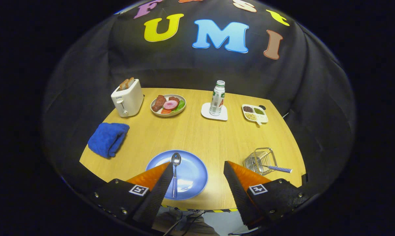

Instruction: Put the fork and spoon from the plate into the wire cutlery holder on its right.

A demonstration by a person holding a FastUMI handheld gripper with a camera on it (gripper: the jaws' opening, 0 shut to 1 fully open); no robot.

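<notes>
In the gripper view, the gripper (pixel 198 170) hangs above the near edge of the wooden bench (pixel 197 137) with its fingers spread wide apart, holding nothing. Between the fingers, closer to the left one, lies a blue plate (pixel 192 170). A spoon (pixel 175 173) rests on the plate, bowl pointing away from the gripper, its checked handle running just beside the left finger's inner edge. Just ahead of the right finger stands the wire cutlery holder (pixel 259 160), with a checked handle (pixel 279 169) sticking out of it to the right; I cannot tell for certain that this is the fork. Ahead to the left lies a folded blue towel (pixel 107 139). Well beyond the fingers sit a white toaster (pixel 127 98), a dish of food (pixel 168 105), a bottle (pixel 218 98) on a white coaster (pixel 214 114), and a compartment tray (pixel 255 113).
</notes>
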